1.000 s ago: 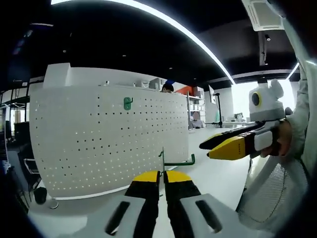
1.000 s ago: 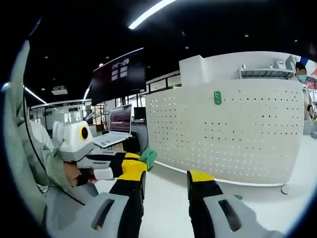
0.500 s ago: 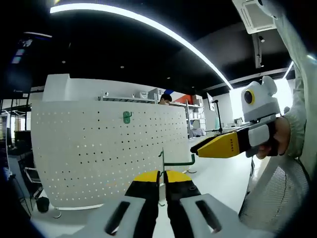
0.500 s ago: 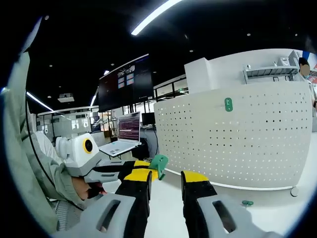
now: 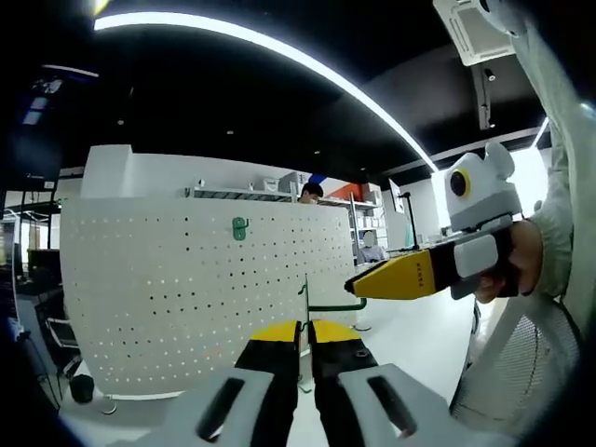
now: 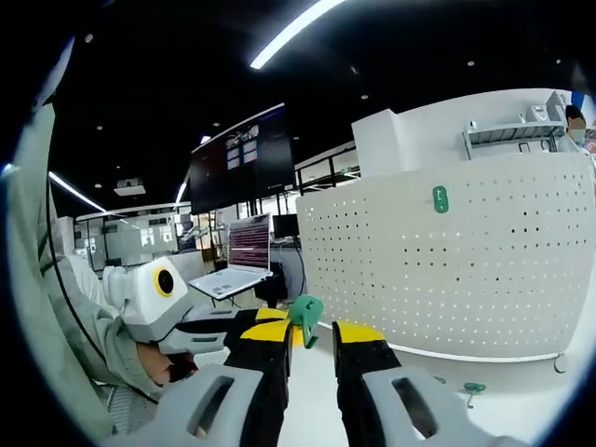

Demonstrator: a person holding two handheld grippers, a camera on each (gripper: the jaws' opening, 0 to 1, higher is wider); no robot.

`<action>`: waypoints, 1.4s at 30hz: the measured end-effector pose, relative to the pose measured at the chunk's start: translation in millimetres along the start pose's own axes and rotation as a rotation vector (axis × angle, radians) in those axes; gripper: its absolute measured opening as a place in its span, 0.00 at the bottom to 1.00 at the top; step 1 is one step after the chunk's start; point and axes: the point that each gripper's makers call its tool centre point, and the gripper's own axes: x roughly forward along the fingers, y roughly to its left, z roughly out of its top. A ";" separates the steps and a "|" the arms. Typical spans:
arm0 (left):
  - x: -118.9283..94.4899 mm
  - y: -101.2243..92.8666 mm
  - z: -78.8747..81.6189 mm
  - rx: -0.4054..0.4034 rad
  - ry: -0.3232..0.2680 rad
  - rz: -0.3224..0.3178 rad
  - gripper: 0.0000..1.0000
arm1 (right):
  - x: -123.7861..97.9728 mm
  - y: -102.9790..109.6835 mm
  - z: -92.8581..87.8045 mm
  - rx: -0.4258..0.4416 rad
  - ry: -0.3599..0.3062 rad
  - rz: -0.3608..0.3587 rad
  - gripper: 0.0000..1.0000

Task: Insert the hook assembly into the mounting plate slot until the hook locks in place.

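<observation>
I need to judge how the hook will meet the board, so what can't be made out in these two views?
- Green hook, left gripper view: its lower stem sits between the left gripper jaws.
- Hook's green end, right gripper view: the right gripper covers its lower part.
- Pegboard: holes too small to tell a target slot.
- Green piece on the pegboard: too small to identify.
- Small green item on the table, right gripper view: too small.

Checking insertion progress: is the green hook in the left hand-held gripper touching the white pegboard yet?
Apart. In the right gripper view, the green hook at the left hand-held gripper sits short of the white pegboard, with floor visible between them.
</observation>
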 end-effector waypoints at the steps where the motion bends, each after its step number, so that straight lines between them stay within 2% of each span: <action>1: 0.0 0.0 -0.3 0.001 0.000 0.000 0.04 | 0.8 0.8 1.3 -0.002 -0.003 0.002 0.15; 14: -0.3 -0.7 2.0 -0.016 -0.012 -0.003 0.04 | 12.1 6.6 3.4 0.002 -0.007 0.022 0.13; 27: -0.6 -0.4 3.0 -0.026 -0.017 -0.003 0.04 | 19.1 7.2 -2.5 -0.005 0.009 0.029 0.11; 42: -1.5 -2.5 9.7 -0.075 -0.053 -0.022 0.04 | 23.2 9.8 -1.3 0.050 -0.004 0.053 0.07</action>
